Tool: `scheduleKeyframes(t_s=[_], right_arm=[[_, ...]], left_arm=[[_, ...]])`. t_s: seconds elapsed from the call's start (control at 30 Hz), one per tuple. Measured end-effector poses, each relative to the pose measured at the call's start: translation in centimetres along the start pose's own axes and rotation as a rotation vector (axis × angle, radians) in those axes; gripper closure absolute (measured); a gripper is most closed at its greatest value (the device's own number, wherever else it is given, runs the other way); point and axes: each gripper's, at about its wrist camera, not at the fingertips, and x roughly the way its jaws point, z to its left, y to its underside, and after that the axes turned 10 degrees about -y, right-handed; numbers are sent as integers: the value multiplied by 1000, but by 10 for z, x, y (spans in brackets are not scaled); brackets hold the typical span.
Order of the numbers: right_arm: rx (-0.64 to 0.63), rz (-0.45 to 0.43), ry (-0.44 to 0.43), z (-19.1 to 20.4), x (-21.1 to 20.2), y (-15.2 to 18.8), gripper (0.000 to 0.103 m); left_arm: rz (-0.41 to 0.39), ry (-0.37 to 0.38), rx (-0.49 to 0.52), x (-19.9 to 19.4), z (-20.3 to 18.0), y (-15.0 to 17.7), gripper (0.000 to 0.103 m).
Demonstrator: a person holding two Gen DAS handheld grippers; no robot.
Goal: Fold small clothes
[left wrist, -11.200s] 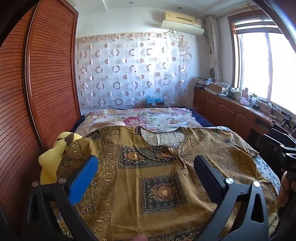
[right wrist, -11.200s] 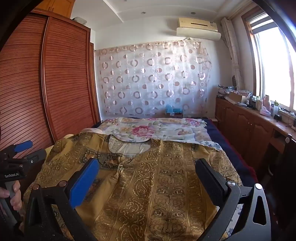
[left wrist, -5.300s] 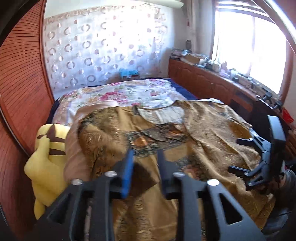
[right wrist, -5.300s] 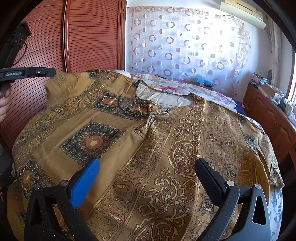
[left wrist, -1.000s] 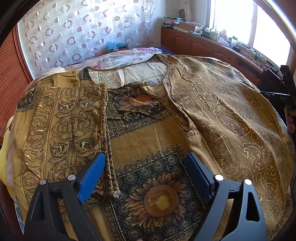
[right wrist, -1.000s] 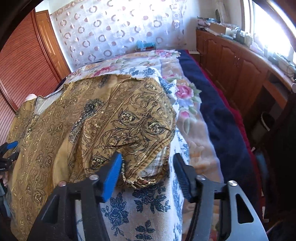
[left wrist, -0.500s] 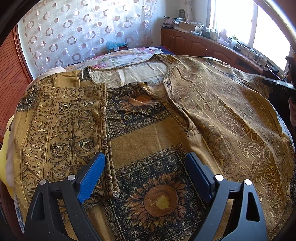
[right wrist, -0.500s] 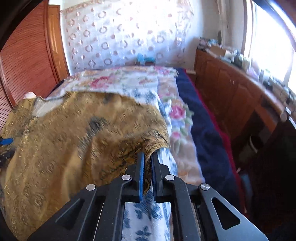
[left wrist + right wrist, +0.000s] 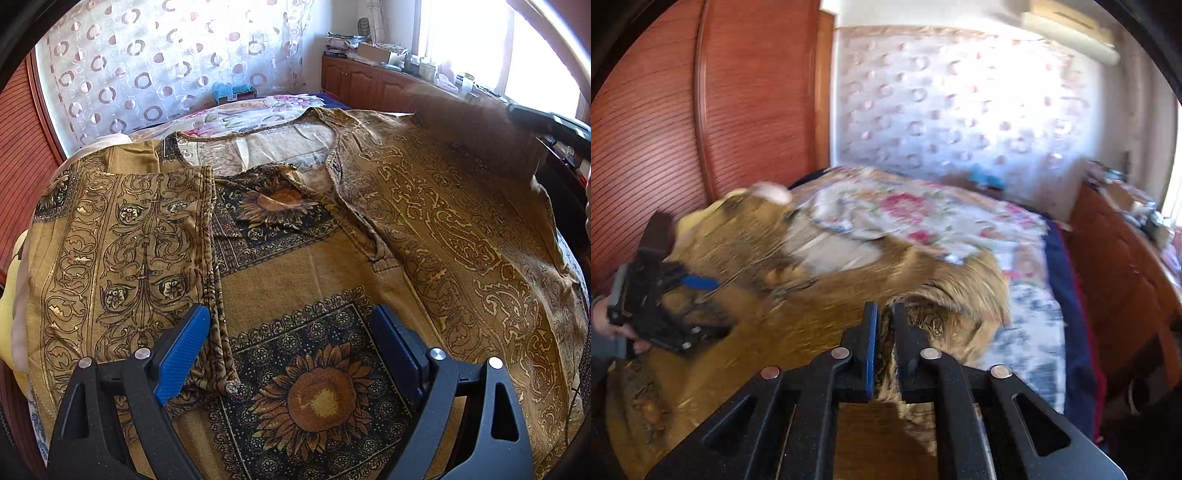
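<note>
Mustard-gold cotton tunic with black sunflower panels and paisley scrollwork [image 9: 317, 236] lies spread across the bed with the floral quilt [image 9: 923, 214], neckline toward the far end. Its left sleeve side is folded inward, so a long folded edge runs from near the collar down toward you, ending just beside the blue pad of your left hand-held gripper [image 9: 291, 354]. That gripper hovers over the near sunflower panel with its jaws spread wide and nothing between them.

Your right hand-held gripper [image 9: 884, 347] has its jaws pressed together on a pinch of the tunic's right edge, and the cloth there is lifted off the quilt into a raised flap; in the left wrist view that raised cloth shows as a blurred brown sheet at the far right. The right wrist view is motion-blurred, so finer detail of the fabric is hard to read.

A yellow plush toy [image 9: 9, 291] sits at the left edge of the bed against the reddish slatted wooden wardrobe [image 9: 701, 129]. A circle-patterned sheer curtain [image 9: 166, 62] hangs on the far wall, and a brown wooden cabinet [image 9: 373, 85] runs along the right under the window
</note>
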Motion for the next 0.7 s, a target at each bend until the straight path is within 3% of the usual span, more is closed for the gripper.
scheduleKeyframes(t_s=[0.03,0.1,0.37,0.53,0.67,0.7], right_arm=[[-4,8,-12,3,1,5,66],[7,11,-26,-4,1,13,57],[128,107,66,-57,7,26,56],[189,157,72,-66,30,24,56],[193,159,77,-58,49,16,56],[196,158,83,-62,53,15,50]], left_arm=[[0,-1,0,0,0,0,14],[-1,-1,0,-1,-1,1,14],[0,0,-1,0,0,0,14],[-3,-16,-12,-3,0,1,14],[-49,-32,-39,-14,11,0,14],[-60,-34,-48,-17,15,-1,14]])
